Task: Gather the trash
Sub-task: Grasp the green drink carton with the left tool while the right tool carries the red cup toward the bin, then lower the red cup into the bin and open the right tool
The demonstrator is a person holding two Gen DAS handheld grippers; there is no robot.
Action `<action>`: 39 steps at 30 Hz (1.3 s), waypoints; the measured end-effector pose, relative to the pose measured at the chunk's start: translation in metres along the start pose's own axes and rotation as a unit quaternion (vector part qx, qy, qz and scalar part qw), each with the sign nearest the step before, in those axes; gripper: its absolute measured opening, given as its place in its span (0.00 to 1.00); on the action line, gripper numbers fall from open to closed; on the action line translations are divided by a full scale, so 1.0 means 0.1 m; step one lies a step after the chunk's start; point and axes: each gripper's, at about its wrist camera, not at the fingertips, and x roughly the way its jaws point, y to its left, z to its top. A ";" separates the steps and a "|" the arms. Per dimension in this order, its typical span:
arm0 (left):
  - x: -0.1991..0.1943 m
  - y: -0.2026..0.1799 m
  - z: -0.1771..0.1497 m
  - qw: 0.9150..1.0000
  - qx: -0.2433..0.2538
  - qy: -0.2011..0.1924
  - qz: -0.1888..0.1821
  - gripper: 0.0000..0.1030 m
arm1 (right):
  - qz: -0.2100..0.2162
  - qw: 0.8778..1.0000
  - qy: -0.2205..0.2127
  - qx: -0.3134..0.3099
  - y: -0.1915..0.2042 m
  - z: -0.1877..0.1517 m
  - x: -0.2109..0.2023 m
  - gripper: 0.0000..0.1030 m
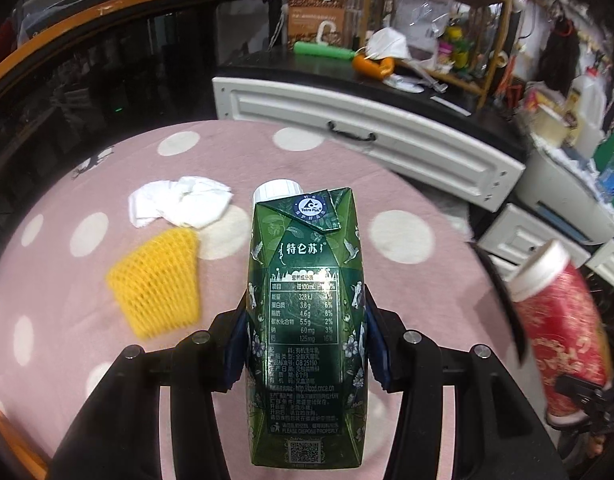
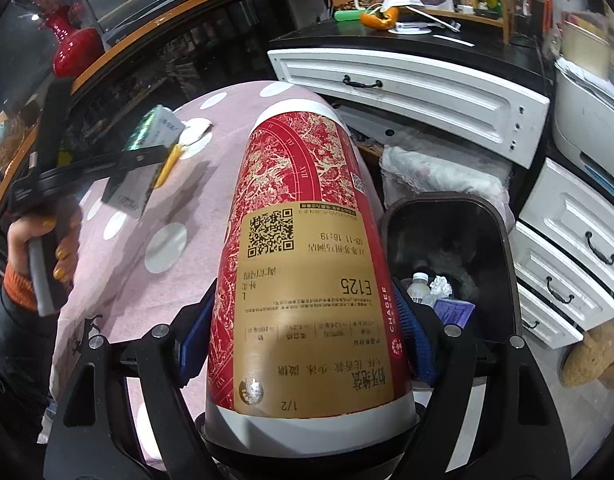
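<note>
The right gripper (image 2: 303,344) clamps the red paper cup (image 2: 303,248) beside the open trash bin (image 2: 503,240); it should reach over the opening before the jaws open. The left gripper (image 1: 305,344) pinches the green milk carton (image 1: 307,320) above the pink table (image 1: 67,360).

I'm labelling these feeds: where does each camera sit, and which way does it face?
Left wrist: on the left tool, looking down at the green carton it grips over the pink dotted table; only its fingers show.
Right wrist: on the right tool, gripping the red cup, facing the trash bin; a hand shows.
Shared: table, carton, cup, white drawers.
</note>
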 end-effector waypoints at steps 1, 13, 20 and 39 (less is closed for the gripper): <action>-0.01 -0.02 -0.01 1.000 -0.001 -0.002 -0.006 0.47 | 0.000 1.000 -0.001 0.003 -0.03 -0.02 -0.01 0.76; -0.32 -0.76 -0.35 0.996 0.036 -0.048 -0.062 0.47 | -0.050 0.997 -0.015 0.050 -0.54 -0.22 -0.13 0.76; -0.31 -1.23 -0.43 0.992 0.055 -0.047 -0.107 0.47 | -0.105 0.992 0.015 0.072 -0.99 -0.17 0.22 0.76; -0.10 -1.70 -0.55 0.988 0.073 -0.019 -0.135 0.47 | -0.143 0.962 0.177 0.152 -1.72 -0.22 1.86 0.76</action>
